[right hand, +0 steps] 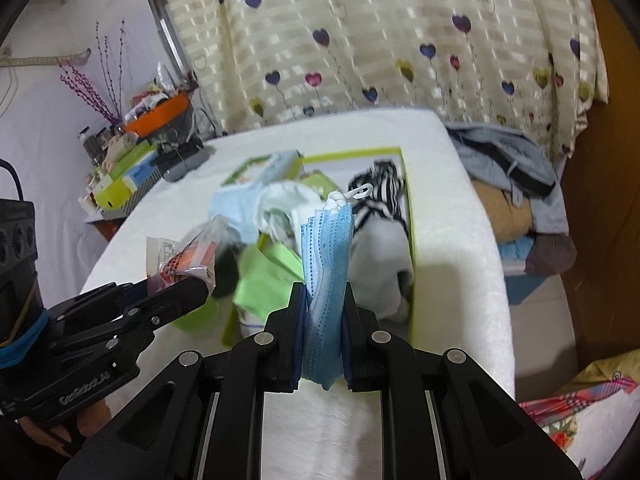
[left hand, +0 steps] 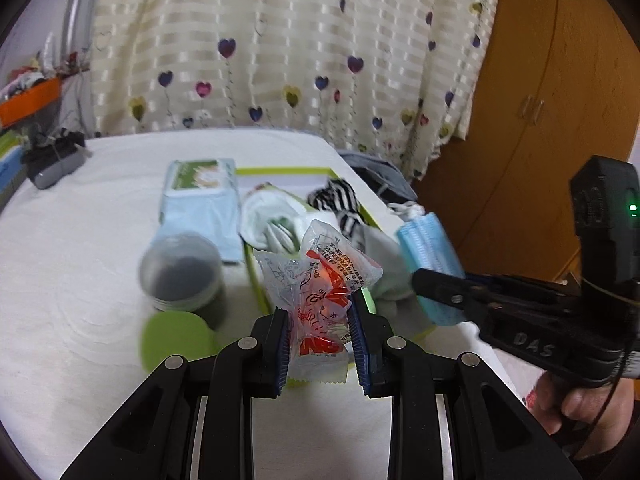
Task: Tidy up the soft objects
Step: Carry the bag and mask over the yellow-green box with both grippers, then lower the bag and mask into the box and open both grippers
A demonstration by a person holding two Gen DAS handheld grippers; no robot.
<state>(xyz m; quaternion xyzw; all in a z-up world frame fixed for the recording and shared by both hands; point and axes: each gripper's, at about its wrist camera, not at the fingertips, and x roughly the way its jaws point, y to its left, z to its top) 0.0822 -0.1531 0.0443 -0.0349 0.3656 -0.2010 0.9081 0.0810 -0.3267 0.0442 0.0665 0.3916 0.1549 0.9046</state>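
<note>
Here, a white-covered table (left hand: 80, 280) stands before a cream curtain (left hand: 280, 40) dotted with hearts, a wooden wardrobe (left hand: 540, 120) at one side and cluttered shelves with an orange tray (right hand: 160, 114) at the other; on the cloth sits a green-rimmed tray (right hand: 412, 216) heaped with a white sock (left hand: 272, 216), a striped black-and-white cloth (left hand: 344, 204) and pale fabric, with a tissue pack (left hand: 200, 196), a clear round jar (left hand: 180, 270) and its green lid (left hand: 176, 340) just beside it. The left gripper (left hand: 320, 344) is clenched on a crinkly clear packet (left hand: 320, 280) printed in red, raised above the tray's near edge; the right gripper (right hand: 323, 340) is clamped tight on a folded blue face mask (right hand: 326, 280), which stands upright between the pads, its white ear loops at the top, over the tray. Both tools point toward the curtain, side by side and close together; a bare hand (left hand: 576, 404) grips the right tool's handle from below.
</note>
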